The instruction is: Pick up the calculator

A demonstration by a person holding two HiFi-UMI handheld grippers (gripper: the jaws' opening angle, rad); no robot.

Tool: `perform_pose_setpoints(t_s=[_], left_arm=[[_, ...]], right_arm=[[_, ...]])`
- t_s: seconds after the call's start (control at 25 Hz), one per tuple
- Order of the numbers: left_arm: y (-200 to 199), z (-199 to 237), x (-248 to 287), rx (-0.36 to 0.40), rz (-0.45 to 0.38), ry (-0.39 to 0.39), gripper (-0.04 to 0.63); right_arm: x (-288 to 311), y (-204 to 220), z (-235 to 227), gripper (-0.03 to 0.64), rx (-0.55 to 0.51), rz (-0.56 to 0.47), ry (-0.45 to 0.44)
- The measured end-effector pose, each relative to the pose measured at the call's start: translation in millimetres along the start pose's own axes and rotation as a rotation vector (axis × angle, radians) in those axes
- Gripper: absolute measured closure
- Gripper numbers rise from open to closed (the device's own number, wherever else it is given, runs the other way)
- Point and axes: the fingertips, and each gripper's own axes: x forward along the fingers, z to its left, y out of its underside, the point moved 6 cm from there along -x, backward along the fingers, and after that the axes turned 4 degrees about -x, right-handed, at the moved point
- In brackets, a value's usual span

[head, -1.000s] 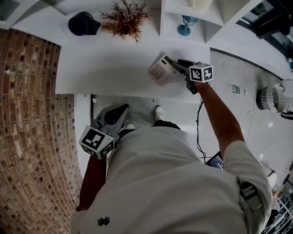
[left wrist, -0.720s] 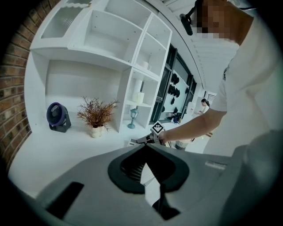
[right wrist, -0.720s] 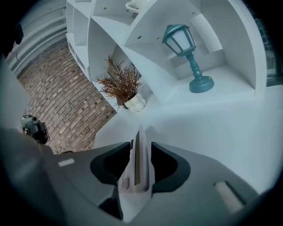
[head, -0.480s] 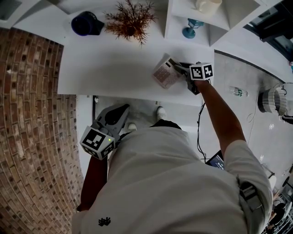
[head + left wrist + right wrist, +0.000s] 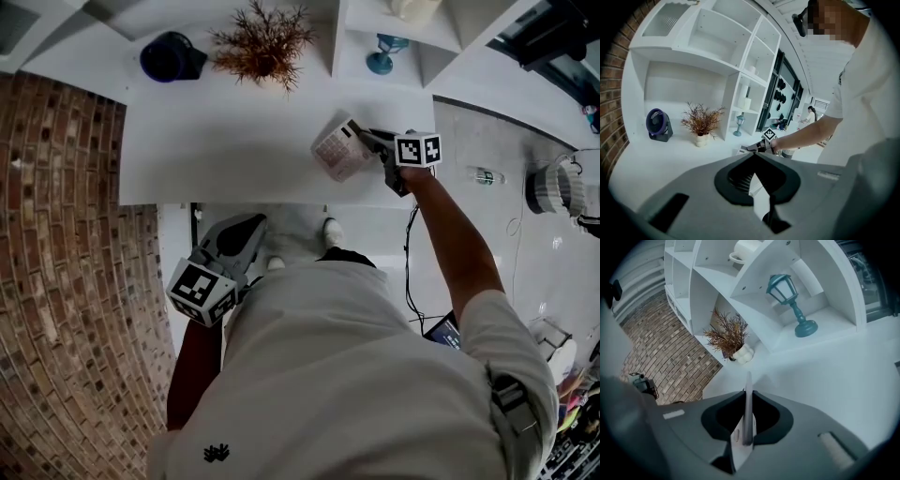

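The pale calculator (image 5: 337,150) lies near the front right edge of the white table (image 5: 216,141), its right side tipped up. My right gripper (image 5: 363,134) reaches to it from the right. In the right gripper view the calculator (image 5: 748,380) stands edge-on between the jaws, which are closing and pinch it at the tips of my right gripper (image 5: 748,391). My left gripper (image 5: 251,225) hangs below the table's front edge by my body, holding nothing. In the left gripper view my left gripper (image 5: 754,153) has its jaws together.
At the back of the table stand a dark blue fan (image 5: 169,56) and a dried plant in a white pot (image 5: 262,42). A teal lantern (image 5: 382,54) sits in the white shelf unit. A brick wall (image 5: 56,234) runs along the left. A bottle (image 5: 487,175) lies on the floor.
The right jaws have narrowed onto the calculator's right edge, and that side has tipped up a little. The left gripper stays by my body.
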Motion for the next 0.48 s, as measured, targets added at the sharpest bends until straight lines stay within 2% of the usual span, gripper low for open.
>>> perform_pose_setpoints(t_s=[0.08,0.48], left_arm=[[-2.1,0.2,-1.3,0.020,0.016,0.034,0.591],[8.3,11.4,-36.2,0.061,-0.011,0.137,0.591]], right_arm=[[-7.1,2.0,4.9,0.558,0.008,-0.030,0.028],[-52.1,19.3,30.1,0.560,0.066,-0.162,0.215]])
